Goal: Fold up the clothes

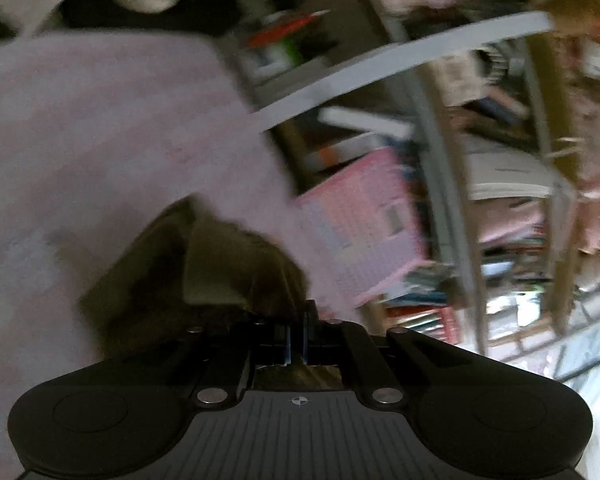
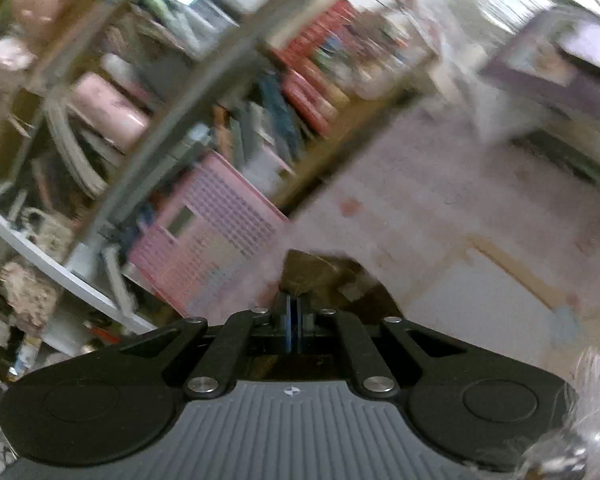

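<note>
Plainly, both tongs are clamped on 1 dark olive garment (image 1: pixel 220 264): the left gripper (image 1: pixel 298 322) and right gripper (image 2: pixel 293 304) each pinch an edge above the pink carpet (image 1: pixel 80 120). Soft and light, it will droop; hold corners, kept taut.

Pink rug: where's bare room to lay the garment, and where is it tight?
Open pink rug left of the olive garment held by the left gripper; more bare rug right of the right gripper. Crowded along the shelves and pink crate.
</note>
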Available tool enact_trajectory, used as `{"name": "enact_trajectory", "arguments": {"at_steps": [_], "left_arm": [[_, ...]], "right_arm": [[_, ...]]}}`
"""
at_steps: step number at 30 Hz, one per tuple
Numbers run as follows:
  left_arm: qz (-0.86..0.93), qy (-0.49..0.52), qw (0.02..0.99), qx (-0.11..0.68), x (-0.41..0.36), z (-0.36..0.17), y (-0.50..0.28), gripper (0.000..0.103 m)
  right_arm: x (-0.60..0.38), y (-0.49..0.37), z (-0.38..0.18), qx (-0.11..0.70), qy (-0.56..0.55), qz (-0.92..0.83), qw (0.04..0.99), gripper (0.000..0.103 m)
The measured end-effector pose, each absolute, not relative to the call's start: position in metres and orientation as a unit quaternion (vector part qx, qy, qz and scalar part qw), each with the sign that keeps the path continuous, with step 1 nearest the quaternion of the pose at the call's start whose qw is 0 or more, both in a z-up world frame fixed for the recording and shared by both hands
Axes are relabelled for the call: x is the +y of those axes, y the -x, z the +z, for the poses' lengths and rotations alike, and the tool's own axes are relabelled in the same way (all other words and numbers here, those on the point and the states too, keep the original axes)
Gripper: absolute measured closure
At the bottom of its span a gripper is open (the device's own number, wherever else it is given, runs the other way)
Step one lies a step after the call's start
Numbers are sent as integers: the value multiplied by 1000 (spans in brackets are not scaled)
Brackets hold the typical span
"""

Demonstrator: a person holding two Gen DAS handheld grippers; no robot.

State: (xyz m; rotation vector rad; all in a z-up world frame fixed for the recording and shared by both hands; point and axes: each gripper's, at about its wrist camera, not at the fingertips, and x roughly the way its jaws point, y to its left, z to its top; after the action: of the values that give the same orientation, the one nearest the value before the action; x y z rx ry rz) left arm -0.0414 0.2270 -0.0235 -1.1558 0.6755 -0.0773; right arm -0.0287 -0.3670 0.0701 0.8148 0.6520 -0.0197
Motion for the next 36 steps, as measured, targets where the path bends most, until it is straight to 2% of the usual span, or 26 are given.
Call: {"name": "enact_trajectory", "arguments": {"at_steps": [4, 7, 13, 17, 19, 25, 29, 30, 31, 33, 34, 36], "left_arm": [[5, 543, 758, 363, 223, -65, 54, 100], [7, 548, 756, 357, 224, -69, 55, 100], [-29, 524, 783, 335, 224, -38, 36, 100], [-73, 503, 810, 292, 223, 1, 32, 100], [-73, 505, 808, 294, 223, -3, 37, 100], [-16, 526, 770, 360, 222, -59, 52, 100], [-11, 518, 775, 361, 224, -60, 54, 98], [-10, 515, 777, 361, 224, -59, 55, 94], [-7, 515, 778, 361, 224, -58, 55, 93], [-2, 519, 777, 358, 226, -57, 56, 87], [1, 523, 775, 355, 227, -58, 57, 86], [7, 536, 772, 343, 230, -59, 62, 86]], "right_arm": [[-372, 42, 3, 410, -406, -70, 813, 100], [-372, 51, -18, 420, -421, -90, 799, 100], [-368, 39, 0, 408, -401, -78, 816, 100], [-366, 33, 50, 334, -398, -30, 854, 100], [-364, 37, 58, 323, -378, -28, 867, 100], [-364, 42, -4, 421, -369, -89, 824, 99], [-359, 48, -14, 419, -376, -101, 820, 98], [-358, 49, -12, 418, -373, -103, 822, 98], [-357, 49, -9, 415, -369, -106, 825, 96], [-356, 52, -2, 406, -360, -122, 831, 83], [-354, 54, 2, 398, -352, -132, 837, 73], [-349, 58, 12, 382, -330, -149, 850, 69]]}}
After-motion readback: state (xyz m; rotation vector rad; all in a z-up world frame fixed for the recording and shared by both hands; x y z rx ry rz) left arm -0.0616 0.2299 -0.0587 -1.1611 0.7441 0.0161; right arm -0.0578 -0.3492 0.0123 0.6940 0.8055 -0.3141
